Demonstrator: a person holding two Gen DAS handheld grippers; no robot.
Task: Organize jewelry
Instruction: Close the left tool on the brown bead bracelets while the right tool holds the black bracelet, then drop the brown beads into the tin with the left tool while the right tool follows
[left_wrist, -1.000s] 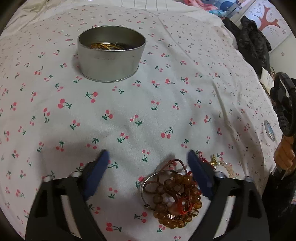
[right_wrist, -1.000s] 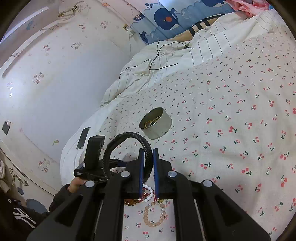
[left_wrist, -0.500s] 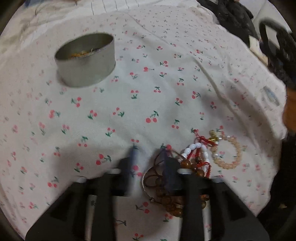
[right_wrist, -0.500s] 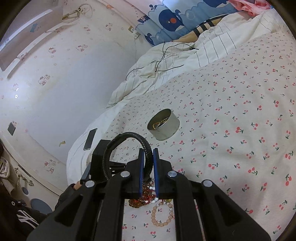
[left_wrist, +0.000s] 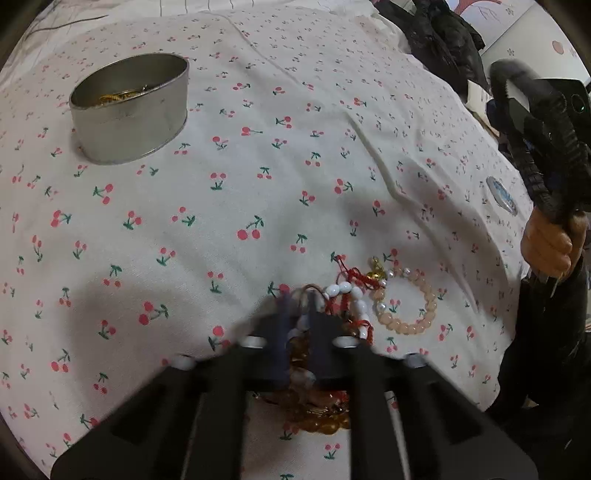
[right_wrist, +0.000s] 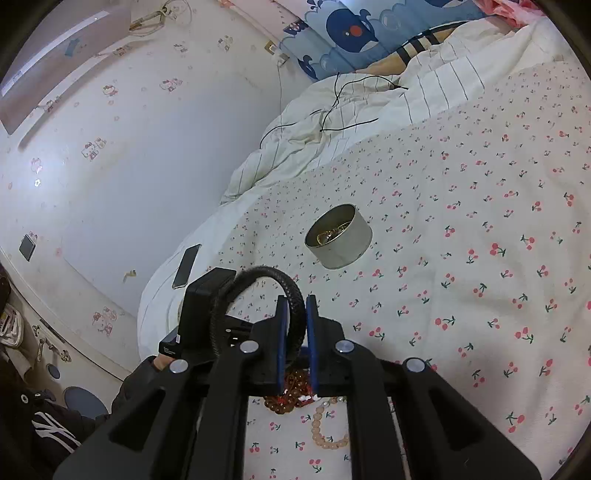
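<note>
left gripper (left_wrist: 297, 302): just snapped closed, pinching the white bead bracelet (left_wrist: 351, 295) in the pile
right gripper (right_wrist: 294, 314): clamped on black braided bracelet (right_wrist: 258, 280), held up off cherry sheet (left_wrist: 258, 166)
tin (left_wrist: 129, 110): further back, gold chain inside

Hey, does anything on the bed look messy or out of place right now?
Yes: several bracelets lie tangled in a heap under the left gripper, instead of in the metal tin.

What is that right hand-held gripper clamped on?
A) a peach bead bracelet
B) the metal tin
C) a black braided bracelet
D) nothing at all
C: in the right wrist view the right hand-held gripper has its blue pads closed on the black braided bracelet, while the metal tin sits apart on the cherry-print bedspread.
</note>
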